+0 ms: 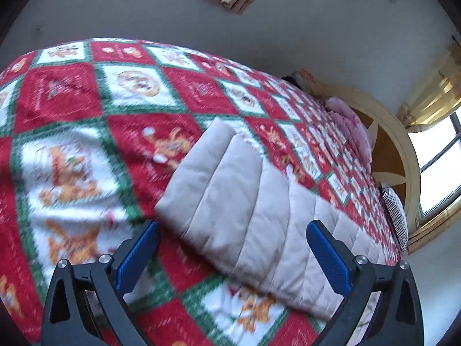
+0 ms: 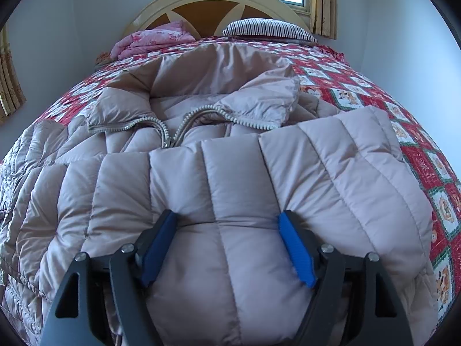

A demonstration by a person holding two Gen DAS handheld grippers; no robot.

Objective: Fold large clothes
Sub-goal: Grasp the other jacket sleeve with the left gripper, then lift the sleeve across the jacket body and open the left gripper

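A large beige quilted puffer jacket (image 2: 224, 173) lies on the bed, front up, zipper (image 2: 173, 132) partly open at the collar. One sleeve (image 2: 331, 155) is folded across its chest. My right gripper (image 2: 227, 219) is open, its blue pads pressed on either side of a puffy fold of that sleeve. In the left wrist view a sleeve of the jacket (image 1: 242, 201) stretches flat over the blanket. My left gripper (image 1: 233, 230) is open and empty, hovering just above that sleeve near its cuff end.
The bed is covered by a red, green and white patchwork blanket (image 1: 86, 132). A pink folded quilt (image 2: 149, 39) and a striped pillow (image 2: 268, 28) lie by the rounded headboard (image 2: 207, 3). A window with yellow curtains (image 2: 322, 3) is behind.
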